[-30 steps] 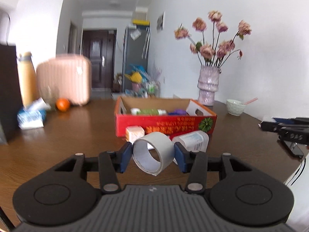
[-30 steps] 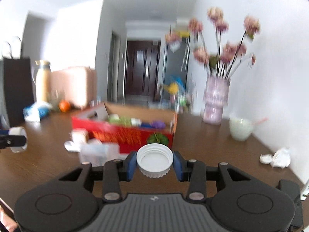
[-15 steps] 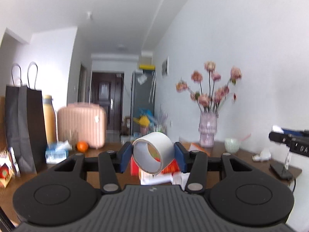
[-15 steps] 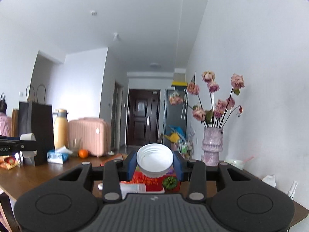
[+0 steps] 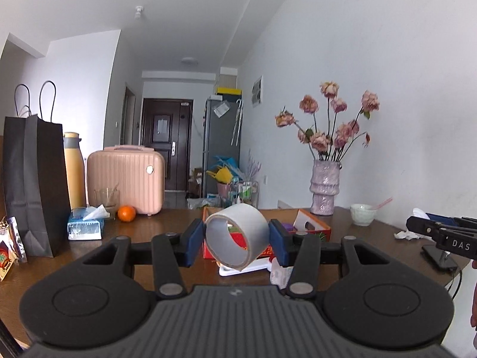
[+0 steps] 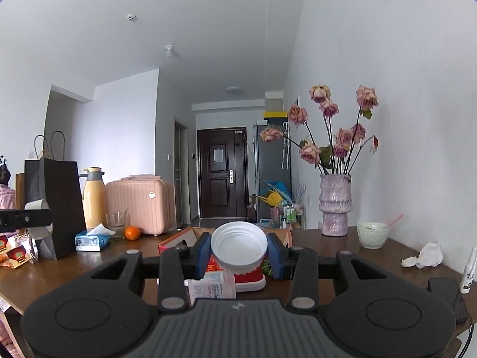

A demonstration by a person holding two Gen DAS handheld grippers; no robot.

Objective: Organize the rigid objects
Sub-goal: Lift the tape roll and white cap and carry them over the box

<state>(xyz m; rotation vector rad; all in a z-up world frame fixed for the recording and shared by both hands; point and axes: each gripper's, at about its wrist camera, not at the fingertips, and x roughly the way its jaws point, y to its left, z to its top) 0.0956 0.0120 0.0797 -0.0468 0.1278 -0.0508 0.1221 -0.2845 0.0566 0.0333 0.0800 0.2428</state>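
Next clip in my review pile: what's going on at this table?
A person holds a gripper in each hand above a wooden table. The left gripper is shut on a roll of grey tape; the right gripper is shut on a white plastic lid. Both items are in the air in front of the red cardboard box, not yet placed.

A roll of grey tape [image 5: 237, 235] is held off the table between blue pads, tilted so that its open core faces forward and to the left — red packaging is seen through the hole. A white ribbed jar lid [image 6: 239, 246] is clamped the same way, its hollow underside turned up and toward the camera. Behind both, a red cardboard box [image 5: 314, 228] is set on the wooden table [image 5: 155, 232], open at the top, with a purple item inside. In front of it a white bottle [image 6: 213, 288] is laid on its side.
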